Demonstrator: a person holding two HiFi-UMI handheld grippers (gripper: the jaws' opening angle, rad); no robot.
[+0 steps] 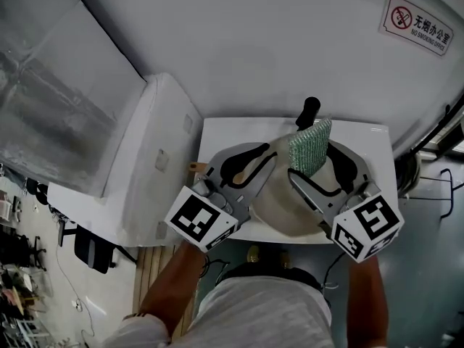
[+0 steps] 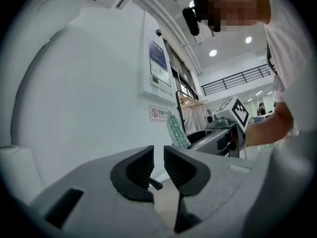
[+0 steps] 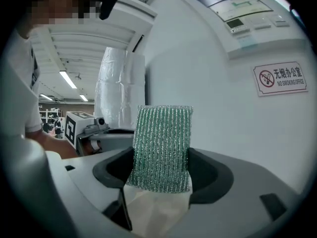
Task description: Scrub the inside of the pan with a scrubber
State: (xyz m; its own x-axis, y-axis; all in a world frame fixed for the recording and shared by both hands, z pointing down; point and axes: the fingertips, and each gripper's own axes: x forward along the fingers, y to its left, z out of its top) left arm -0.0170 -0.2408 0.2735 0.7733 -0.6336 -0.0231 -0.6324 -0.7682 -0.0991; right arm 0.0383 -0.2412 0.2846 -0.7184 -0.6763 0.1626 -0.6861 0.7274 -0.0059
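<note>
While the pan (image 1: 284, 207) is seen from the head view at the tabletop's (image 1: 217, 133) front edge, mostly covered by both grippers, the right gripper's (image 3: 161, 171) jaws are shown pinching the green scrubber (image 3: 161, 148) upright above it. The left gripper's (image 2: 158, 166) jaws are nearly pressed together on a thin dark edge, seemingly the pan's rim.

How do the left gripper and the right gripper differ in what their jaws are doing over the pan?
The right gripper clamps a green scrubber, standing upright; the left gripper holds no scrubber. The left gripper's jaws stand almost together, a slim gap between; the right gripper's are set wider. Both are over the pan, and each carries a marker cube.
</note>
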